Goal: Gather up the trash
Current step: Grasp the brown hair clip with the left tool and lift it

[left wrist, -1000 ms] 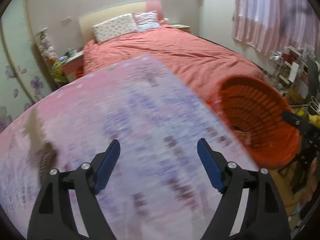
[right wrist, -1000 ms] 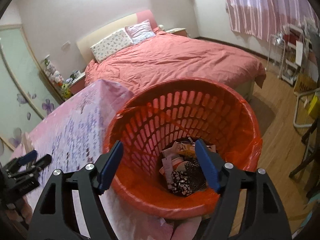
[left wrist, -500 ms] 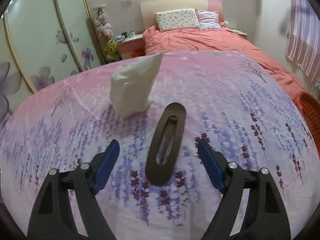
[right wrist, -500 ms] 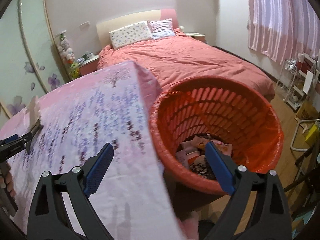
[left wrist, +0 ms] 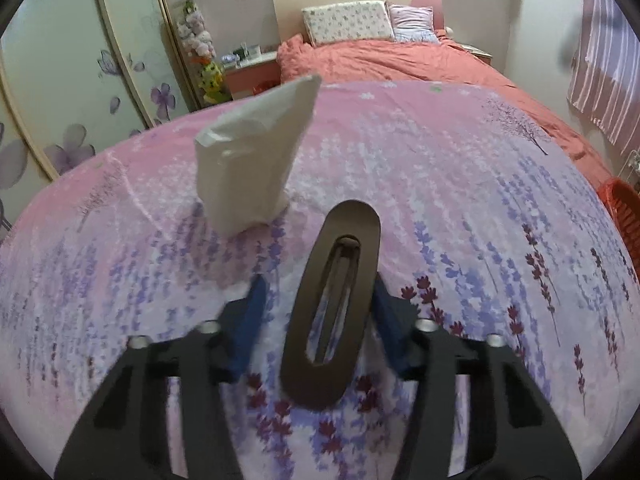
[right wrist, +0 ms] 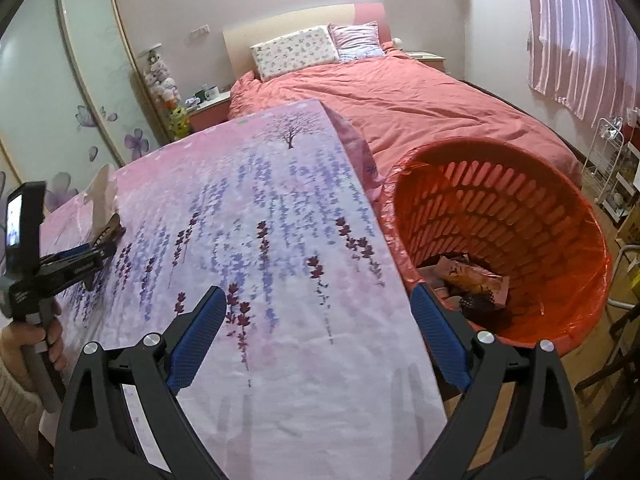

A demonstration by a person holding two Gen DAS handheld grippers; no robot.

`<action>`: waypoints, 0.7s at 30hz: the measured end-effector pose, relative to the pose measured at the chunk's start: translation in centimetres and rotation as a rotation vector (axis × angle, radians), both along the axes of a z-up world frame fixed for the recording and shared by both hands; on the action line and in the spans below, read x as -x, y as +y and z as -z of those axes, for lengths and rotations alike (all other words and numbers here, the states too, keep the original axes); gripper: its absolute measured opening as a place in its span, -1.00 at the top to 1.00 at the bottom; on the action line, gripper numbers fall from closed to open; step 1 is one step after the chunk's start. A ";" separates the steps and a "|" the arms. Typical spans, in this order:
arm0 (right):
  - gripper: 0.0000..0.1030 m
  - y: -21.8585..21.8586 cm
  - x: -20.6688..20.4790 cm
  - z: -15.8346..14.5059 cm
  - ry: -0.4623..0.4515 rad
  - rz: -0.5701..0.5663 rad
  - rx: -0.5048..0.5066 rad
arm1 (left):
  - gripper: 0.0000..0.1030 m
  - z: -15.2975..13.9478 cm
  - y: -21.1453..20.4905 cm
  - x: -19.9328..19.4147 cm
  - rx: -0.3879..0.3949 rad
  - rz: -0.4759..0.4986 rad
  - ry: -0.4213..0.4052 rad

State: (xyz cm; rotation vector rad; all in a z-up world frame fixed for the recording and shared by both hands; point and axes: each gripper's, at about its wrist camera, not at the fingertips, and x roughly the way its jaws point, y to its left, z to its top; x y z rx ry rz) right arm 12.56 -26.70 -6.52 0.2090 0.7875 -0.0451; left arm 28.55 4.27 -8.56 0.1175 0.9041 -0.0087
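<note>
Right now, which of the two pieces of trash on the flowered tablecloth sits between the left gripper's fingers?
The flat dark brown oval piece; the left gripper is closing around it. The white crumpled paper bag stands beyond it, untouched.

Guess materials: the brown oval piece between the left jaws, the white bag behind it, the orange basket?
Brown oval piece: looks like matte rigid plastic or card, uniform brown with a clean slot cut through; can't say which. White bag: thin paper or plastic film, creased and standing stiffly. Orange basket: moulded plastic, slotted walls, with a glossy thin film liner folded over its rim.
</note>
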 end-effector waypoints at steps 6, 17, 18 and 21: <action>-0.80 0.9 -0.3 0.3 0.011 -0.017 0.003 | 0.40 0.1 1.0 0.8 -0.025 0.022 -0.004; -0.80 7.2 -2.8 0.8 0.030 -0.146 -0.022 | 0.40 0.1 11.6 2.7 -0.113 -0.191 -0.009; -0.79 8.0 -3.1 0.8 0.027 -0.164 -0.023 | 0.40 0.0 12.3 2.7 -0.108 -0.199 -0.009; -0.71 11.2 -4.4 0.5 0.015 -0.220 -0.026 | 0.41 -0.2 13.7 2.5 -0.094 -0.214 -0.008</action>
